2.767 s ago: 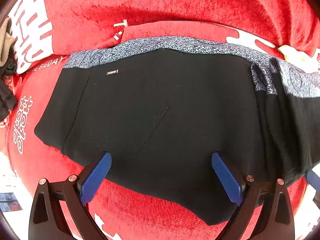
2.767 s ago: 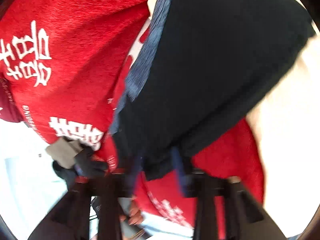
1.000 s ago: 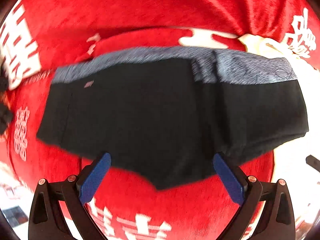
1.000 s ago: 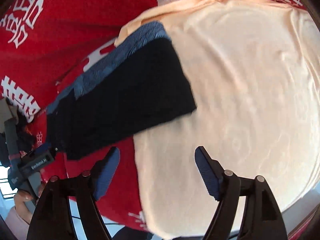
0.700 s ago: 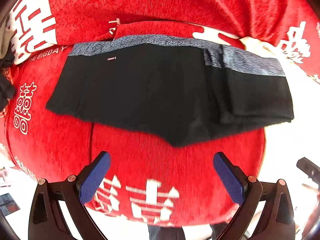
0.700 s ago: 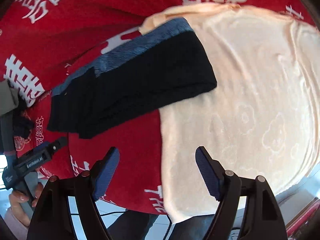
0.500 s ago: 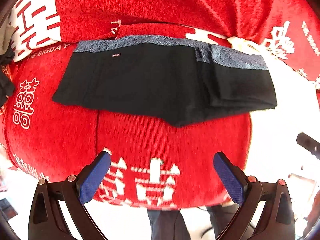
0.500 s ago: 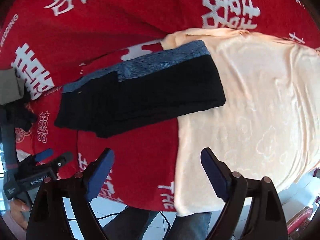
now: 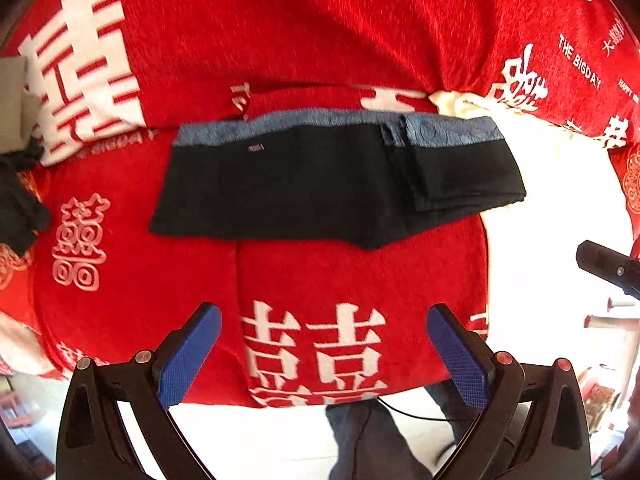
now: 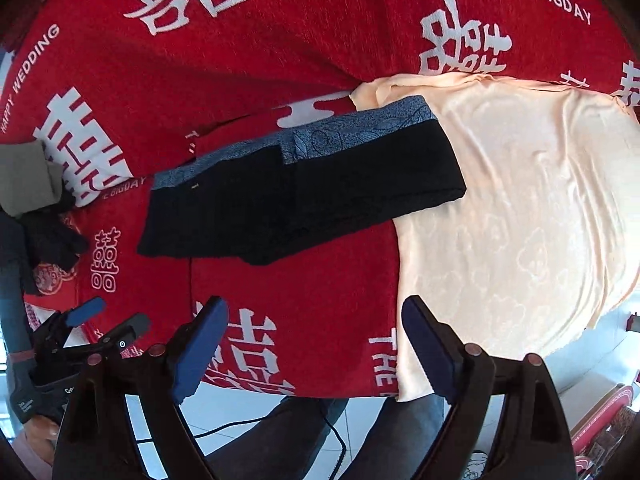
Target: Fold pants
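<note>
At the far left edge of the bed, a grey and black bundle of other clothing (image 9: 18,184) lies untouched. The left gripper (image 9: 324,344) hangs with its blue pads spread wide and nothing between them; a few seconds ago those pads straddled the near hem of the pants, and since then it has drawn back past the near edge of the bed, so that the floor and the person's legs now show below it.

The pants (image 9: 304,188) lie flat on the red blanket (image 9: 360,40) toward the middle of the bed, blue-grey waistband (image 9: 280,124) toward the far side. Their right-hand portion is doubled over onto the rest (the overlapping edge shows as a seam right of centre), and the right end rests on the cream sheet (image 10: 520,208) covering the bed's right side.

The right gripper (image 10: 316,336) is likewise spread wide and empty, held off the near edge; shortly before, it was clamped on the dark fabric, carrying it across. That release, with both grippers backing away, suggests the fold has been laid down and let go.

Judging from the shape, the pants are only partly folded: the bundle is long from left to right, its lower edge dips unevenly near the middle, and another fold across its length would probably make a tidy packet.
</note>
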Available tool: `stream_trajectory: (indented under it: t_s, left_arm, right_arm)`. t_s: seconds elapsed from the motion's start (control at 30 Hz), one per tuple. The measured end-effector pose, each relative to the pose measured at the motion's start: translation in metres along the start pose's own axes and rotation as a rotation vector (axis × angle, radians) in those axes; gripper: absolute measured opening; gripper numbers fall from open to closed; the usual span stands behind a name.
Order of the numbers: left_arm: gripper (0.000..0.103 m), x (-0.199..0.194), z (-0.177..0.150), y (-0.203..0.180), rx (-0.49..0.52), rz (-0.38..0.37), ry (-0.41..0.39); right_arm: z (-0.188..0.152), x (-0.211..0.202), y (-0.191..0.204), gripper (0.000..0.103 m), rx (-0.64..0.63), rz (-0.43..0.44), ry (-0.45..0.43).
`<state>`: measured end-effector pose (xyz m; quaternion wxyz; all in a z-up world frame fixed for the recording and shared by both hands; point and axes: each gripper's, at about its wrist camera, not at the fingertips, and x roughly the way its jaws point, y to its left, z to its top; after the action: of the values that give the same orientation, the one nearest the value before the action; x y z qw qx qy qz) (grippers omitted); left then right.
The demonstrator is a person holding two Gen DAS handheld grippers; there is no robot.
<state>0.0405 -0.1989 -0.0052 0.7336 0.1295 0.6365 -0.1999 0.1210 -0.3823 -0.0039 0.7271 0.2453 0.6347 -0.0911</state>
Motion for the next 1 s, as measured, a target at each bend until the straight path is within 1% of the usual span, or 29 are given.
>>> stream_trajectory:
  t_s: [0.1, 0.17, 0.27, 0.33, 0.4, 0.47, 0.57, 0.73, 1.0]
  left_arm:
    - [0.103, -0.016, 0.002, 0.004, -0.020, 0.004, -0.044]
    - [0.103, -0.021, 0.001, 0.003, -0.040, 0.016, -0.061]
    - [0.103, -0.024, -0.002, -0.004, -0.065, 0.027, -0.064]
    - [0.103, -0.026, -0.006, -0.016, -0.071, 0.036, -0.057]
    - [0.103, -0.029, -0.009, -0.029, -0.076, 0.028, -0.052]
    - [0.103, -0.033, -0.012, -0.047, -0.057, 0.023, -0.058]
    - [0.103, -0.035, -0.013, -0.073, -0.026, 0.028, -0.062]
    - [0.103, -0.041, -0.013, -0.103, 0.004, 0.017, -0.073]
    - [0.103, -0.049, -0.015, -0.123, -0.013, 0.021, -0.086]
  right_arm:
    - [-0.001, -0.009, 0.002, 0.091, 0.004, 0.022, -0.008]
    - [-0.001, -0.015, 0.002, 0.091, -0.013, 0.016, -0.020]
    - [-0.003, -0.027, -0.004, 0.091, -0.036, 0.016, -0.046]
    - [-0.005, -0.034, -0.012, 0.091, -0.038, 0.014, -0.062]
    - [-0.010, -0.042, -0.027, 0.091, -0.014, 0.014, -0.067]
    - [-0.015, -0.048, -0.042, 0.091, 0.010, 0.015, -0.067]
    - [-0.023, -0.055, -0.060, 0.091, 0.027, -0.009, -0.064]
    - [-0.030, -0.070, -0.086, 0.091, 0.057, -0.021, -0.087]
    - [-0.038, -0.088, -0.109, 0.091, 0.080, -0.022, -0.114]
